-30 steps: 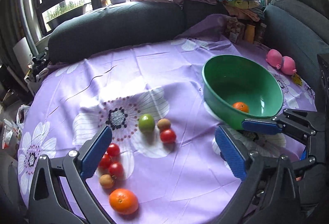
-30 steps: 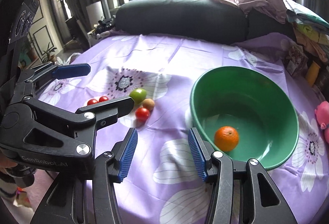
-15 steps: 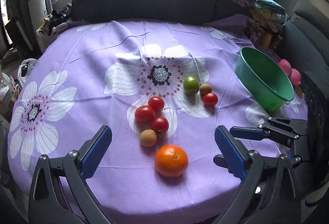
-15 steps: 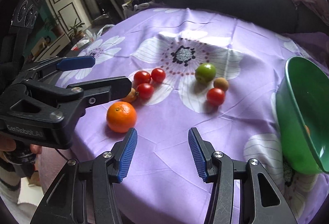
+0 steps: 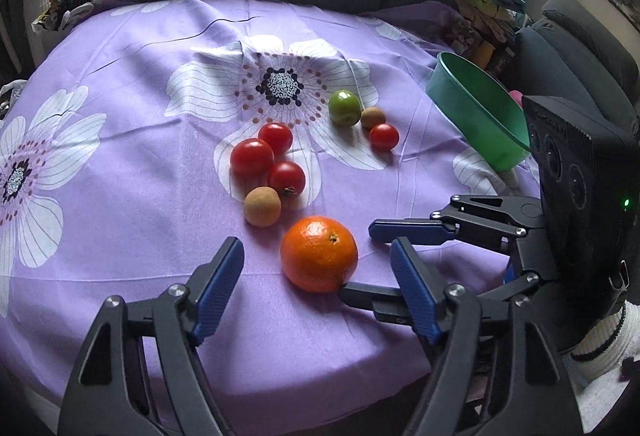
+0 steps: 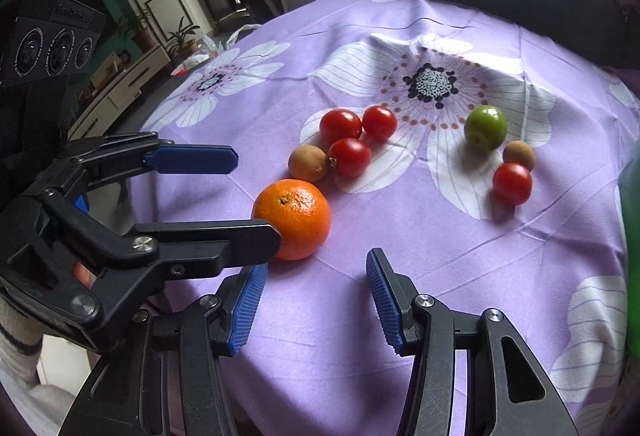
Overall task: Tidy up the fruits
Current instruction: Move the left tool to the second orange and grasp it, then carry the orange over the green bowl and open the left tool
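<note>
A: Start big. Where does everything sit?

B: The bench point(image 5: 120, 236), under a purple flowered cloth, carries it all. The green bowl point(image 5: 476, 115) stands at about two o'clock in the left wrist view, well apart from the loose fruit. The orange point(image 5: 319, 254) lies at the near edge, at six o'clock of the cluster.

A: And the grippers?

B: The left gripper point(image 5: 320, 296) has just been closing; its jaws stand apart around the orange's near side, not pressing on it. The right gripper point(image 6: 314, 300) is also apart and empty, the orange at its eleven o'clock.

A: What worries you?

B: In the right wrist view, one finger of the left gripper seems to touch the orange already. A lopsided squeeze could roll it off the bench edge, or into the brown fruit point(image 5: 262, 205) and the three tomatoes point(image 5: 268, 159) at twelve o'clock. The two grippers also sit close together and could collide.

A: Smaller things?

B: The green fruit point(image 5: 344, 107), a second brown fruit point(image 5: 373, 117) and a lone tomato point(image 5: 384, 137) cluster near the bowl, out of harm's way.
</note>
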Motion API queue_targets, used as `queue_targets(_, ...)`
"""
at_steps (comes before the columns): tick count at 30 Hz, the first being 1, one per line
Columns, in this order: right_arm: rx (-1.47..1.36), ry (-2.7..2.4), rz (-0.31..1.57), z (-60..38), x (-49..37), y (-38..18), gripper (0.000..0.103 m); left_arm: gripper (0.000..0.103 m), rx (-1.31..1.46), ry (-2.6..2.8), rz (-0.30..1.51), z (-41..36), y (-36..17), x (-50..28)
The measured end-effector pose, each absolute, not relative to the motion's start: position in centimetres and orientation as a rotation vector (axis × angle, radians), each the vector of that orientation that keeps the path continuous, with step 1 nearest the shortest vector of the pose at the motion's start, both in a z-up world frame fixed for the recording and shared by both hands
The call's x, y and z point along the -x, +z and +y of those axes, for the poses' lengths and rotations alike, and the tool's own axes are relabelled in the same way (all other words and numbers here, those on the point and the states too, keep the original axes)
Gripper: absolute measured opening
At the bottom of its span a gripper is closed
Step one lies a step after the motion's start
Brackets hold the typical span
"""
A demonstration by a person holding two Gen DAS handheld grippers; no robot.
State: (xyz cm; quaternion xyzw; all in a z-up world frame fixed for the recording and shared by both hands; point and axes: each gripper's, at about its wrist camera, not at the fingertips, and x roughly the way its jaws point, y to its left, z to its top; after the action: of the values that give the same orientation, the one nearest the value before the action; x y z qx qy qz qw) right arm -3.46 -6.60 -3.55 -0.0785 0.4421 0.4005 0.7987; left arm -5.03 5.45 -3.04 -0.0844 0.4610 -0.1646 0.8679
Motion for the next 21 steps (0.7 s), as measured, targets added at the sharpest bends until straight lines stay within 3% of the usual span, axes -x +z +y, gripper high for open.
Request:
queue_targets(3,0.154,0.878,0.939,-6.2,3.3,-3.7,0.052,0.063,0.192,-0.351,0.983,5.5,-3.4,4.6)
queue_targets(5,0.153,0.890,0.932,-5.9,3.3,-3.7,0.052,0.047,0.205,-0.352,1.004,5.7,-3.8,4.3)
queue_targets(10,0.154,0.921,0.930,-5.2,3.1,-3.8,0.052,0.044,0.228,-0.352,1.026,6.2,-4.4,4.2)
queue_targets(12,0.151,0.939,0.922,-5.0,3.3,-3.8,0.044,0.045,0.226,-0.348,1.023,6.3,-4.4,4.3)
queue_targets(21,0.138,0.914,0.881,-6.2,3.6,-3.1,0.042,0.045,0.188,-0.365,1.007,5.0,-3.4,3.9)
